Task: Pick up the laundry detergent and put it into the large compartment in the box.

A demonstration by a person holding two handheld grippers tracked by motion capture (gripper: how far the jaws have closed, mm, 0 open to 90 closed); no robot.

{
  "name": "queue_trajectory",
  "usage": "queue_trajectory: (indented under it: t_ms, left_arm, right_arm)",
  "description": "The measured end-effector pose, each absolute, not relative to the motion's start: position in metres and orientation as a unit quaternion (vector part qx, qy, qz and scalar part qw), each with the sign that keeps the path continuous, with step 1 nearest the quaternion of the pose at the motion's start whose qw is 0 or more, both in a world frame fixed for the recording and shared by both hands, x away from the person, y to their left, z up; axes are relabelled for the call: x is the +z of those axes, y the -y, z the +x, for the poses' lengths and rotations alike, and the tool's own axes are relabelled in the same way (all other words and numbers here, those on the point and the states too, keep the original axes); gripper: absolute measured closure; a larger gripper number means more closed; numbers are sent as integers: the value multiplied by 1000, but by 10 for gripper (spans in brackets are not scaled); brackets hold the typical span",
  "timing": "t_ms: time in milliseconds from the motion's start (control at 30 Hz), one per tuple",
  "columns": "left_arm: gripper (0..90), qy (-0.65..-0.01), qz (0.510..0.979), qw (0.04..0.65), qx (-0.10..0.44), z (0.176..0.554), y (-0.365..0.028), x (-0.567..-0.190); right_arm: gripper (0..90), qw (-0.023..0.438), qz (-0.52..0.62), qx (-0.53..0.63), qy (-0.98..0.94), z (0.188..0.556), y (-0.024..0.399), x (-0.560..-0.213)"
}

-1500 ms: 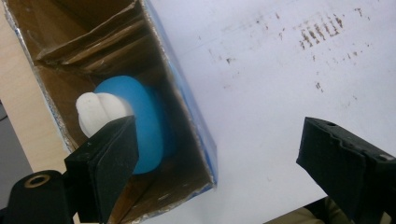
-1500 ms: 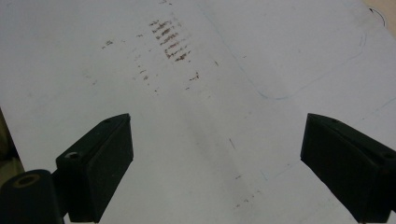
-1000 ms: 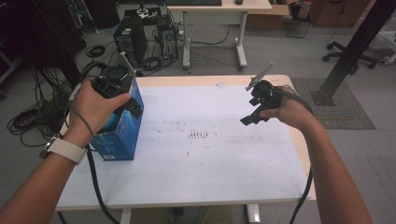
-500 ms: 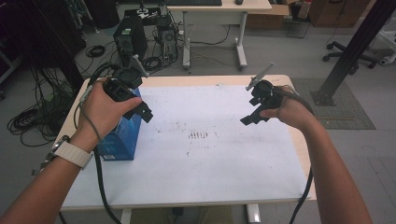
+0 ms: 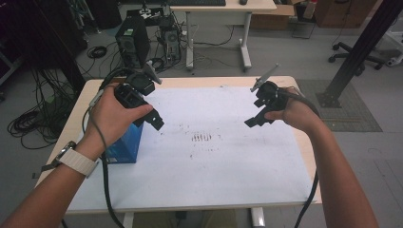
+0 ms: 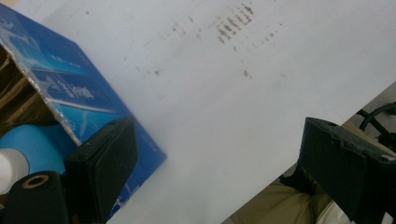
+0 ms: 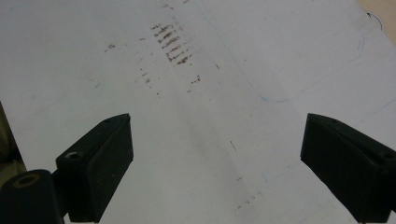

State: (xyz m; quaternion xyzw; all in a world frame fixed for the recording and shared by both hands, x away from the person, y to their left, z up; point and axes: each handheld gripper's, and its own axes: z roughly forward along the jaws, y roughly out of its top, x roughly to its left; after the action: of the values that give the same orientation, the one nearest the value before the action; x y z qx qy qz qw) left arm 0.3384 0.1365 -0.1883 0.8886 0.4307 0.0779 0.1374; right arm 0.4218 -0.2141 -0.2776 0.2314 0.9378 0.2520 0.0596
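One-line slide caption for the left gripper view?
Open left gripper above the white sheet, its jaw beside an opened blue box.

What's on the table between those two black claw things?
In the high view, bare white sheet with dark smudges lies between the left gripper and right gripper.

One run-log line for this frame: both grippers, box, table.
left gripper: open, above blue box | right gripper: open, holding nothing, over white table | box: open-topped, at table's left edge | smudges: mid-table
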Motion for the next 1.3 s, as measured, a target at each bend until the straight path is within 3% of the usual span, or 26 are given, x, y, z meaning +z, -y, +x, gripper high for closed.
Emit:
queue_trajectory:
  t_ms: [1300]
  left_arm:
    - [119, -321, 930, 168, 61, 313, -100, -189]
  right_arm:
    - [93, 59, 233, 256, -936, 421, 213, -277]
